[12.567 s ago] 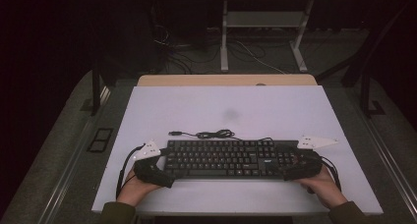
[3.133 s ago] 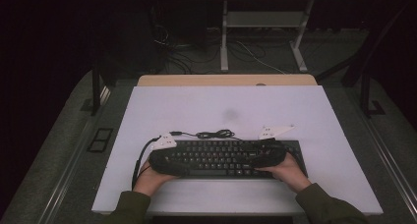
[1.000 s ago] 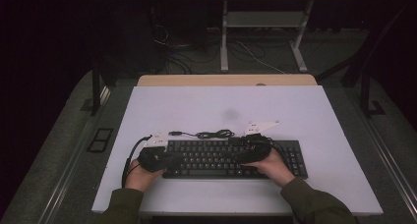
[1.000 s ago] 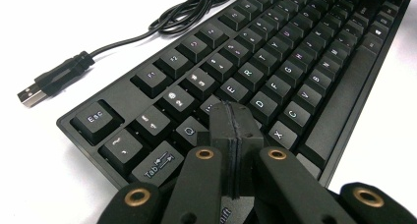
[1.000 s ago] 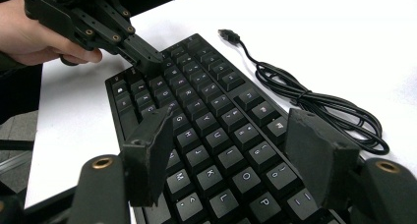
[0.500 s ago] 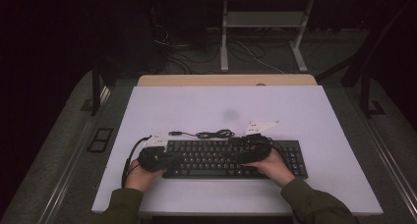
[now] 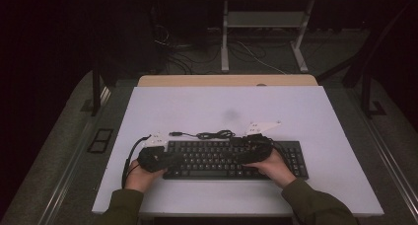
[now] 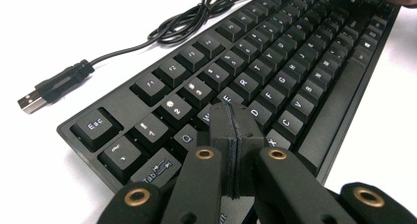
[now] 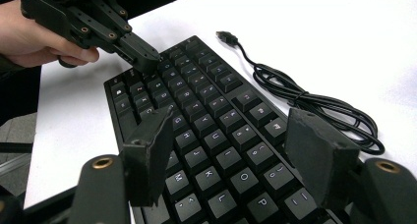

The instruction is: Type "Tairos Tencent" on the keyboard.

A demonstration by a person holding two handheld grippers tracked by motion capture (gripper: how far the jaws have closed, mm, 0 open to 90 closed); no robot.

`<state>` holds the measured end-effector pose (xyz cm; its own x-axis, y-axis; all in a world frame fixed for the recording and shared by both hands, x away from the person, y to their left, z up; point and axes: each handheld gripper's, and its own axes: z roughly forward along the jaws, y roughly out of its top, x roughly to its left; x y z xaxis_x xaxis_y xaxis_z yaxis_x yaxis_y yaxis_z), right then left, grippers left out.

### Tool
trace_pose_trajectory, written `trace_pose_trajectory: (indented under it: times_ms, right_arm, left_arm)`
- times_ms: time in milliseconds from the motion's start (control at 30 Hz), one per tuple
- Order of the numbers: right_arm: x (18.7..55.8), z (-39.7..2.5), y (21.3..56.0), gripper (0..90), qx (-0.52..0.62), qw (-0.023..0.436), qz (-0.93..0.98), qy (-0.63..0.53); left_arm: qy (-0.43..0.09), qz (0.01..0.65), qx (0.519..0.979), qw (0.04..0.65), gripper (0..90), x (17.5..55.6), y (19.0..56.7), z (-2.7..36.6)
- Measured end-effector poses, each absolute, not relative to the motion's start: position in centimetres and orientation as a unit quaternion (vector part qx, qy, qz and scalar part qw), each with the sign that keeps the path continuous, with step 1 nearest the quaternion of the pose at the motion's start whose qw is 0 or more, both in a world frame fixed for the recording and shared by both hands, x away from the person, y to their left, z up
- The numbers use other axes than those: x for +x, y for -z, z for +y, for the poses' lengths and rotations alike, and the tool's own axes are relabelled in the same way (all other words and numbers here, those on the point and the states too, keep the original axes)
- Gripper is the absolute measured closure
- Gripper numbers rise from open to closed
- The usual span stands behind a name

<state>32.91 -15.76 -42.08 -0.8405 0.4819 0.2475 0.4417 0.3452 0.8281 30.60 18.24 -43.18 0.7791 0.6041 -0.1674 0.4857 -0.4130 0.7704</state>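
Both grippers are over the keyboard (image 7: 231,159), which lies flat along the near half of the white counter (image 7: 197,106), its cable (image 7: 214,134) coiled just behind the top edge and the USB plug (image 8: 37,97) lying loose on the surface, connected to nothing. The left gripper (image 8: 231,135) has its fingers pressed flat together into one blunt tip, holding nothing, and that tip sits right down among the keys near Q, W and E; it looks like key-pressing work, and I judge it well in progress, though no picture shows which keys are done or how many are left. The right gripper (image 9: 231,150) has its fingers spread wide apart, empty, poised above the right-hand letter block around J, K, L, O and P, not touching any key that I can see. In the high view the left hand (image 7: 140,173) holds its tool angled in from the keyboard's left end, wrist low on the counter, while the right hand (image 7: 273,166) rests over the keyboard's right-centre, its tool pointing leftward along the rows. The two tips are well apart.
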Motion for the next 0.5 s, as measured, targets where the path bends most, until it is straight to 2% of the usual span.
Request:
trace_pose_trajectory:
  times_ms: [200,500]
  right_arm:
    - [32.9,-15.85,41.98,35.1,0.283,0.022,0.818,-0.501]
    - [32.88,-15.78,41.7,39.7,0.287,0.024,0.817,-0.5]
  left_arm:
    - [-0.071,0.322,0.836,0.439,81.2,30.49,43.0,18.03]
    - [-0.075,0.32,0.834,0.444,62.4,30.24,42.85,17.38]
